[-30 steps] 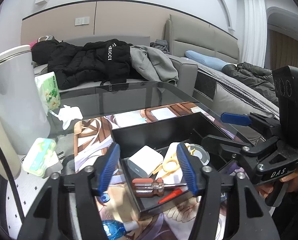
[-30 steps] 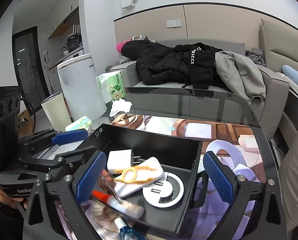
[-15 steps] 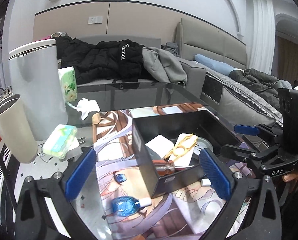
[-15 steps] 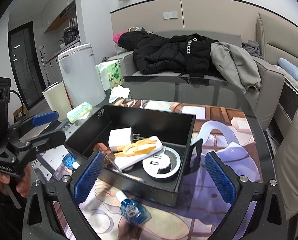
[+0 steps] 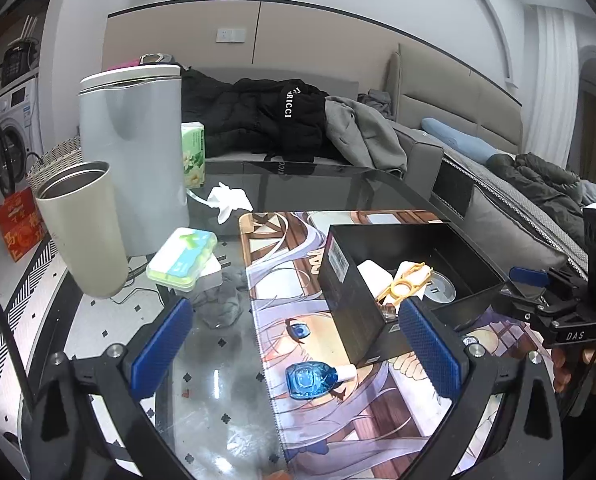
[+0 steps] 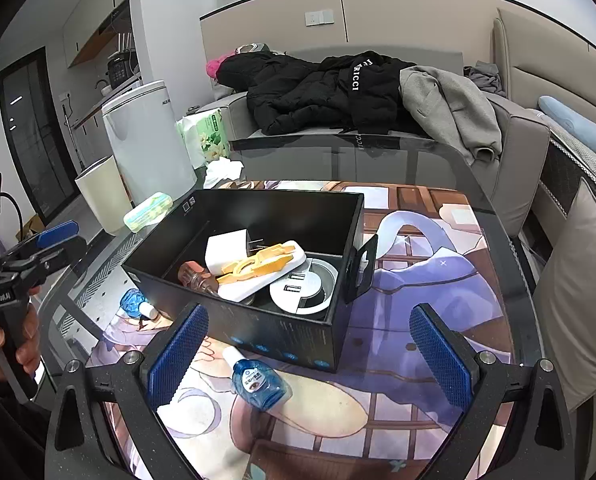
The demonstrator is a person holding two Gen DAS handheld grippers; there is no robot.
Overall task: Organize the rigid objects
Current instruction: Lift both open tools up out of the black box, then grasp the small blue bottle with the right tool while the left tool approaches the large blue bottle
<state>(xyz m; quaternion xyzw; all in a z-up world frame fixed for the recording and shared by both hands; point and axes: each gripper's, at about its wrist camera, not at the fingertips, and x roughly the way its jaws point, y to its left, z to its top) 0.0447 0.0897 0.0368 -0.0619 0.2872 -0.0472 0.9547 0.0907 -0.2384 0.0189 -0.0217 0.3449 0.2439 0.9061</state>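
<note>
A black box (image 6: 298, 332) stands on the printed mat (image 6: 437, 280); it also shows in the left wrist view (image 5: 349, 304). Inside lie a white charger (image 6: 226, 246), a yellow plastic tool (image 6: 258, 264) on a white slab, a screwdriver (image 6: 196, 278) and a round white hub (image 6: 305, 284). Two blue bottles lie on the mat outside the box: one (image 6: 258, 380) at its front, between my right gripper's fingers, another (image 6: 134, 302) at its left, which shows in the left wrist view (image 5: 311, 380). My right gripper (image 6: 309, 356) is open and empty. My left gripper (image 5: 298, 348) is open and empty, above that bottle.
On the glass table stand a tall white bin (image 5: 134, 160), a beige cup (image 5: 82, 232), a green case (image 5: 182, 258), a tissue pack (image 5: 193, 152) and a crumpled tissue (image 5: 230, 200). A sofa with jackets (image 6: 337, 88) lies behind the table.
Both grippers have pulled back from the box and opened wide. The left view has swung left and now takes in the cup and bin. The two blue bottles are now in fuller view.
</note>
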